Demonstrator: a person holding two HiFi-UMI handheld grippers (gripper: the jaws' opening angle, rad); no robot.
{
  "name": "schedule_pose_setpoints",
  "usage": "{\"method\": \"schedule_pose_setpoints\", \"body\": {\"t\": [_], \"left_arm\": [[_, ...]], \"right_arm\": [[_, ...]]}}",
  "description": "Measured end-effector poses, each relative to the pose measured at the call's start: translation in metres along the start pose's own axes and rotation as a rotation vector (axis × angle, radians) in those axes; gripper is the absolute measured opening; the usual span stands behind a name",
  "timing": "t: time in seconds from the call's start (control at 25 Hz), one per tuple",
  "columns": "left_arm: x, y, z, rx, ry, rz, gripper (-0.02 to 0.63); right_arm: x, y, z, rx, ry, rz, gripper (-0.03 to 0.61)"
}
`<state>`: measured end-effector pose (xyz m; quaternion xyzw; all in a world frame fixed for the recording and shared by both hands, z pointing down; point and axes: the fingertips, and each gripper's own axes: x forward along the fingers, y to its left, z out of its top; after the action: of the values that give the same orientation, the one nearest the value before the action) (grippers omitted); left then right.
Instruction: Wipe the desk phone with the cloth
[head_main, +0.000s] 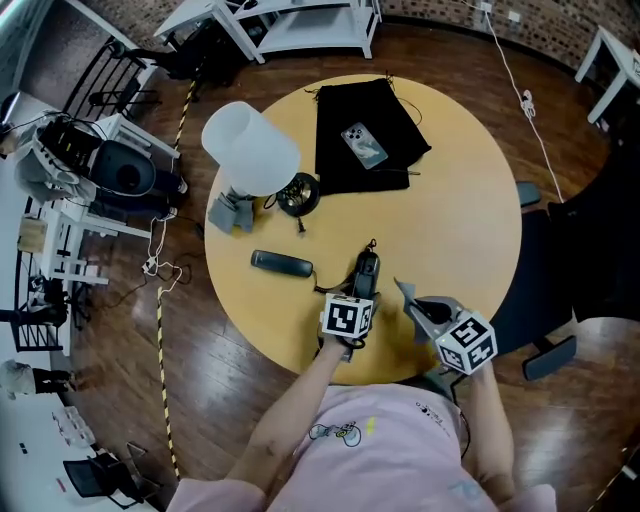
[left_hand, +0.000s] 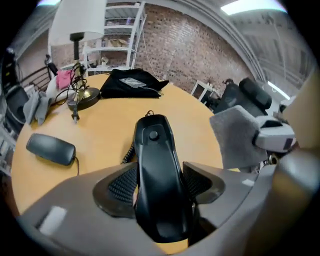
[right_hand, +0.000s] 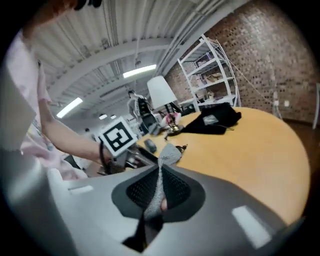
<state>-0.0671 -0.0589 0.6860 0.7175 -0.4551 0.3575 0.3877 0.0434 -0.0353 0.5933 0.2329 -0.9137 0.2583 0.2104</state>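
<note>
A black phone handset (left_hand: 157, 175) stands upright between the pads of my left gripper (left_hand: 160, 184), which is shut on it; its coiled cord (left_hand: 128, 153) trails onto the round wooden table (head_main: 460, 210). In the head view the handset (head_main: 367, 272) rises just beyond the left gripper (head_main: 358, 298) near the table's front edge. My right gripper (right_hand: 159, 192) is shut on a grey cloth (right_hand: 165, 162). The cloth (head_main: 409, 297) hangs from the right gripper (head_main: 425, 312) just right of the handset, apart from it. A flat black corded piece (head_main: 281, 264) lies to the left.
A lamp with a white shade (head_main: 250, 148) stands at the table's back left, a grey rag (head_main: 232, 212) by its base. A black bag (head_main: 365, 135) with a smartphone (head_main: 363, 146) on it lies at the far side. A dark chair (head_main: 590, 250) stands to the right.
</note>
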Motion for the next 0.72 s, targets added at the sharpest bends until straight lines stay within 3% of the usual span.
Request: {"method": "schedule_pose_setpoints", "body": {"t": [0.08,0.16,0.28,0.4,0.44,0.56,0.72], "left_arm": [[0.011,-0.004,-0.005,0.055,0.016,0.03,0.287],[0.011,-0.008,0.0,0.104,-0.022,0.055,0.29],[0.0,-0.021,0.006,0.147,-0.069,0.042,0.37],[-0.03,-0.03,0.002,0.144,-0.123,0.003,0.37],[-0.043,-0.024,-0.001,0.124,-0.153,0.005,0.37],[-0.081,0.025,-0.009,-0.048,-0.254,0.067,0.371],[-0.106,0.142,-0.021,-0.403,-0.289,0.195,0.371]], "right_arm": [[0.012,-0.023,-0.016,-0.041,0.097,-0.093,0.018],[0.028,-0.036,-0.031,-0.067,0.161,-0.134,0.021],[0.045,-0.045,-0.043,-0.13,0.194,-0.19,0.042],[0.048,-0.044,-0.044,-0.194,0.184,-0.228,0.142],[0.046,-0.045,-0.042,-0.204,0.171,-0.236,0.207],[0.034,-0.056,-0.035,-0.226,0.129,-0.268,0.3],[0.003,-0.073,-0.011,-0.194,0.037,-0.336,0.305]]}}
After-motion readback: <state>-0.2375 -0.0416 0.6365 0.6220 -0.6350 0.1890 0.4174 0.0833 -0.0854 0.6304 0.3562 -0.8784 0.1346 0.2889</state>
